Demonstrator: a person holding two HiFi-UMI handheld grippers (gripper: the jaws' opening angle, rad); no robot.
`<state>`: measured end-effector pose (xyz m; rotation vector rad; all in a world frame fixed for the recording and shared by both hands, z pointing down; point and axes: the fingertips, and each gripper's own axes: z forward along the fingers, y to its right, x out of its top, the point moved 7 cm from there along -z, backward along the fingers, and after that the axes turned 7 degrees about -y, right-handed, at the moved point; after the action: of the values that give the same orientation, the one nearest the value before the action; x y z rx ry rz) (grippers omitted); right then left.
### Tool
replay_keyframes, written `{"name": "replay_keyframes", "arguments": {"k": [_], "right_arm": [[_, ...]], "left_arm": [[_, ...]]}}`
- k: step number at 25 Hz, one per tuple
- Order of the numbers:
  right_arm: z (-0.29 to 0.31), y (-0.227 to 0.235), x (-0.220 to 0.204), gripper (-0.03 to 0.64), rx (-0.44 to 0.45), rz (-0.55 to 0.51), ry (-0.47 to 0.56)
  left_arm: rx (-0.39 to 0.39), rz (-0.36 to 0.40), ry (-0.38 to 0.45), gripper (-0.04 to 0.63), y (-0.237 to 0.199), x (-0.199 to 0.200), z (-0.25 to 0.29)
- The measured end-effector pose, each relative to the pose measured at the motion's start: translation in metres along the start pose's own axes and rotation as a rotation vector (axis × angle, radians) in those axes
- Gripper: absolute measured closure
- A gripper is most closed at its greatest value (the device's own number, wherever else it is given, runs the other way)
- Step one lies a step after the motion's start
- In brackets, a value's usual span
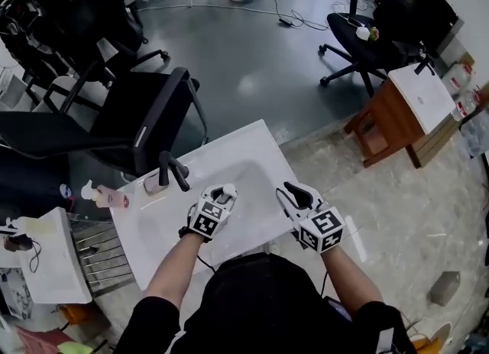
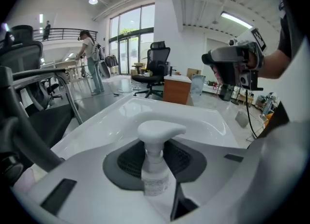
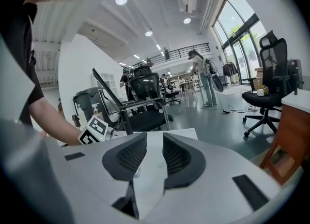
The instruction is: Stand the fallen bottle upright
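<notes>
The pump bottle is clamped by its neck and shoulder between the pads of the left gripper, pump head poking out past the jaw tips, with the white sink basin below and ahead. To finish well, I'd level the bottle truly vertical, lower its base flat onto the basin, then release. The right gripper, alongside, has its jaws slightly apart on nothing, free to steady it.

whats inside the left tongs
A small clear pump bottle with a white head, upright, pinched in the left tongs. Its base is covered by the tongs' body and cannot be seen.
</notes>
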<state>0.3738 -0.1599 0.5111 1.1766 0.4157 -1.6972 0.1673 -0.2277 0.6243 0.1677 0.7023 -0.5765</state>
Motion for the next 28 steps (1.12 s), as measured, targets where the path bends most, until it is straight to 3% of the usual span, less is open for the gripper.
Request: {"name": "replay_keyframes", "arguments": {"k": [8,20,28], "right_arm": [[0.021,-0.009,0.007,0.502,0.109,-0.046,-0.008],[0.039,-0.015,0.025,0.502,0.203,-0.103,-0.011],[0.037,-0.011,0.031,0.502,0.205,-0.100,0.010]], "left_arm": [[0.083,-0.181,0.140,0.474,-0.005,0.011,-0.033],[0.181,-0.291,0.290,0.474,-0.009,0.030,-0.067],[0.277,-0.339,0.376,0.474,-0.033,0.068,-0.069]]}}
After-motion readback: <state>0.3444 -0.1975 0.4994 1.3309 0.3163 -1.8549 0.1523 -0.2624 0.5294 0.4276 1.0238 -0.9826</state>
